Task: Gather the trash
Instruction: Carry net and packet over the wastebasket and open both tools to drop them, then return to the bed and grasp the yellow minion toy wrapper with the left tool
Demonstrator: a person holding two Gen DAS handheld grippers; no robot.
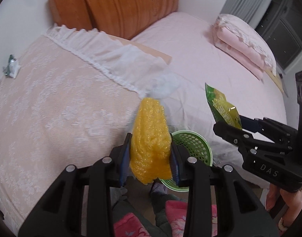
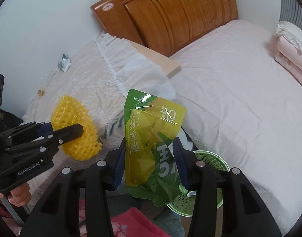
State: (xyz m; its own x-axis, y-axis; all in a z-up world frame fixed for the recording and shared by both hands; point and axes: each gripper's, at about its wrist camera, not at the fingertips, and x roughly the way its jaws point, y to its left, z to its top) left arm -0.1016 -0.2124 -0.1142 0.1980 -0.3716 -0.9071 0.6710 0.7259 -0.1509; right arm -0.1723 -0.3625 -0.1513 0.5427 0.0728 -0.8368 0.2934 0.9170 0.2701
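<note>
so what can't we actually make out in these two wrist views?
- green basket: mostly hidden behind the left gripper and yellow foam net; the right view's green pouch and right gripper cover it too, so contents unclear.
- small wrapper on the lace cover: too small to identify.
- pouch text: partly clamped, unreadable.

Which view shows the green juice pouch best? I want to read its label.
The right wrist view: the green juice pouch fills the centre, clamped in the right gripper, its print facing the camera. The left wrist view shows only its edge-on, crumpled upper part.
</note>
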